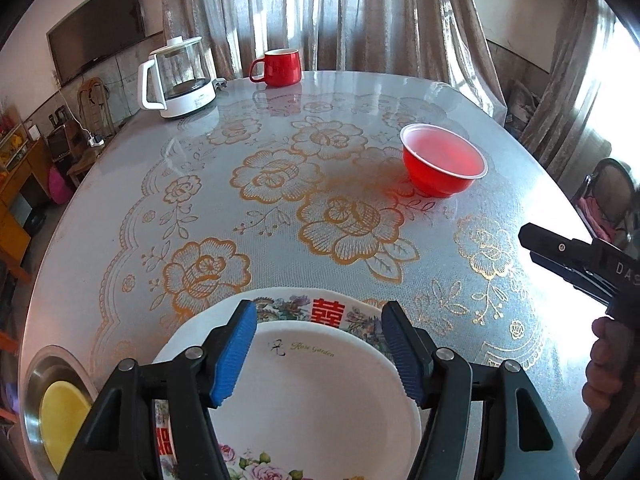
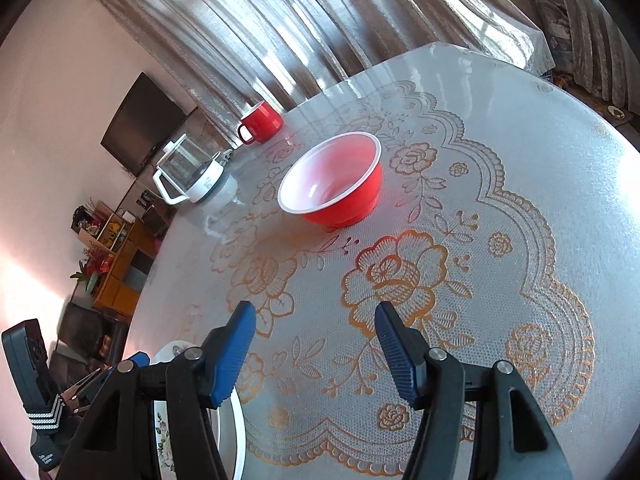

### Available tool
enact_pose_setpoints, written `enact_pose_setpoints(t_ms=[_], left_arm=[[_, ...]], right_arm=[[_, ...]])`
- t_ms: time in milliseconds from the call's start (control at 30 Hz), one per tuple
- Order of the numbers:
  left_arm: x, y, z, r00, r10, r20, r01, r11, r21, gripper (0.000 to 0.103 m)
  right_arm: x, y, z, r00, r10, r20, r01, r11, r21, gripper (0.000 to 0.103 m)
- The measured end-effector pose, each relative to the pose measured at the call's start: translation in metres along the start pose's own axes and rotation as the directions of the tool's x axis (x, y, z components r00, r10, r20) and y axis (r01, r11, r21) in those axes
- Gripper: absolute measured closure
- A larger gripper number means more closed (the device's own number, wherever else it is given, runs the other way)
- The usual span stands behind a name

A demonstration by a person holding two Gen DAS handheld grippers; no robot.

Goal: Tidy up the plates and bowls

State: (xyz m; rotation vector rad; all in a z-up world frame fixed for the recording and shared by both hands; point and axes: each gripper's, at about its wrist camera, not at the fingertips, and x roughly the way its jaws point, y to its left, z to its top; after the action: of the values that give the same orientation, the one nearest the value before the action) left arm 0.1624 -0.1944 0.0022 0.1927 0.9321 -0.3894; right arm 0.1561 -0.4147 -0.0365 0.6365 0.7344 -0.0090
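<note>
A small white plate (image 1: 320,392) lies on a larger floral plate (image 1: 360,314) with a red character, at the table's near edge. My left gripper (image 1: 320,308) hovers over this stack, jaws open, blue pads (image 1: 236,356) apart from the plates. A red plastic bowl (image 1: 444,160) with a white inside stands upright further back on the right. In the right wrist view that bowl (image 2: 332,180) is straight ahead of my right gripper (image 2: 314,312), which is open over bare tablecloth with nothing between its fingers. The plates' rims (image 2: 238,420) show at the lower left there.
A glass kettle (image 1: 176,80) and a red mug (image 1: 280,66) stand at the far edge of the round table (image 1: 140,200). A steel dish (image 1: 48,368) holding a yellow disc (image 1: 64,420) sits at the near left. A hand (image 1: 604,360) shows at the right edge.
</note>
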Motion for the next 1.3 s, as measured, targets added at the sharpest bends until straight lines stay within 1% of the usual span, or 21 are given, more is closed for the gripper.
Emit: enact_pose_setpoints(t_ms=[33, 267, 367, 467, 533, 600, 733, 800, 867, 900, 967, 1000, 1067, 1100, 1133, 1167, 1200, 1267, 1300], left_arm=[[0.002, -0.001, 0.003, 1.0, -0.004, 0.0, 0.004, 1.0, -0.004, 0.029], [0.016, -0.004, 0.026, 0.999, -0.038, 0.001, 0.038, 0.999, -0.03, 0.028], [0.022, -0.006, 0.038, 0.998, -0.07, 0.004, 0.07, 0.996, -0.05, 0.027], [0.029, -0.006, 0.053, 0.994, -0.114, 0.008, 0.114, 0.989, -0.091, 0.025], [0.032, -0.006, 0.062, 0.993, -0.114, 0.029, 0.116, 0.987, -0.115, 0.023], [0.038, -0.007, 0.073, 0.992, -0.124, 0.029, 0.127, 0.984, -0.129, 0.022], [0.054, -0.011, 0.092, 0.981, -0.196, 0.009, 0.194, 0.965, -0.179, 0.021], [0.063, -0.013, 0.099, 0.979, -0.203, 0.006, 0.2, 0.959, -0.201, 0.018], [0.074, -0.016, 0.109, 0.981, -0.195, -0.007, 0.189, 0.959, -0.211, 0.018], [0.08, -0.017, 0.113, 0.979, -0.202, -0.014, 0.194, 0.957, -0.215, 0.018], [0.088, -0.02, 0.12, 0.978, -0.209, -0.027, 0.198, 0.954, -0.225, 0.018], [0.092, -0.021, 0.124, 0.977, -0.213, -0.031, 0.2, 0.952, -0.233, 0.018], [0.1, -0.026, 0.131, 0.969, -0.245, -0.038, 0.23, 0.944, -0.235, 0.022], [0.103, -0.029, 0.133, 0.97, -0.241, -0.044, 0.225, 0.946, -0.233, 0.025], [0.107, -0.033, 0.136, 0.969, -0.244, -0.048, 0.227, 0.946, -0.234, 0.037], [0.112, -0.036, 0.138, 0.964, -0.261, -0.054, 0.242, 0.942, -0.234, 0.05], [0.116, -0.041, 0.14, 0.956, -0.284, -0.069, 0.261, 0.937, -0.233, 0.055], [0.127, -0.05, 0.141, 0.937, -0.335, -0.099, 0.306, 0.924, -0.23, 0.076], [0.131, -0.054, 0.141, 0.931, -0.347, -0.117, 0.315, 0.922, -0.225, 0.08]], right_arm=[[0.001, -0.001, 0.001, 1.0, -0.002, -0.001, 0.002, 1.0, 0.003, 0.04], [0.009, -0.008, 0.015, 1.0, -0.003, 0.008, 0.003, 1.0, 0.019, 0.04], [0.009, -0.008, 0.024, 1.0, -0.005, 0.029, 0.004, 1.0, 0.019, 0.04], [0.011, -0.009, 0.035, 0.999, -0.011, 0.049, 0.01, 1.0, 0.021, 0.04], [0.012, -0.009, 0.044, 0.998, -0.02, 0.067, 0.018, 1.0, 0.023, 0.04], [0.014, -0.012, 0.052, 0.996, -0.024, 0.081, 0.022, 0.999, 0.029, 0.04], [0.022, -0.017, 0.068, 0.994, -0.031, 0.101, 0.027, 0.999, 0.047, 0.041], [0.027, -0.021, 0.075, 0.994, -0.037, 0.103, 0.031, 0.998, 0.057, 0.041], [0.033, -0.025, 0.081, 0.993, -0.047, 0.104, 0.04, 0.997, 0.068, 0.041], [0.035, -0.026, 0.084, 0.993, -0.055, 0.103, 0.047, 0.996, 0.075, 0.041], [0.039, -0.029, 0.089, 0.993, -0.056, 0.1, 0.048, 0.995, 0.084, 0.054], [0.041, -0.03, 0.09, 0.993, -0.056, 0.099, 0.048, 0.995, 0.086, 0.056], [0.046, -0.03, 0.093, 0.994, -0.061, 0.093, 0.053, 0.995, 0.088, 0.064], [0.05, -0.031, 0.094, 0.995, -0.058, 0.087, 0.05, 0.994, 0.093, 0.066], [0.054, -0.032, 0.095, 0.995, -0.054, 0.081, 0.047, 0.994, 0.095, 0.071], [0.057, -0.032, 0.095, 0.996, -0.055, 0.074, 0.048, 0.994, 0.093, 0.075], [0.06, -0.032, 0.094, 0.996, -0.058, 0.067, 0.051, 0.994, 0.093, 0.078], [0.066, -0.033, 0.092, 0.998, -0.047, 0.05, 0.042, 0.995, 0.094, 0.085], [0.069, -0.032, 0.09, 0.998, -0.044, 0.04, 0.04, 0.995, 0.092, 0.087]])
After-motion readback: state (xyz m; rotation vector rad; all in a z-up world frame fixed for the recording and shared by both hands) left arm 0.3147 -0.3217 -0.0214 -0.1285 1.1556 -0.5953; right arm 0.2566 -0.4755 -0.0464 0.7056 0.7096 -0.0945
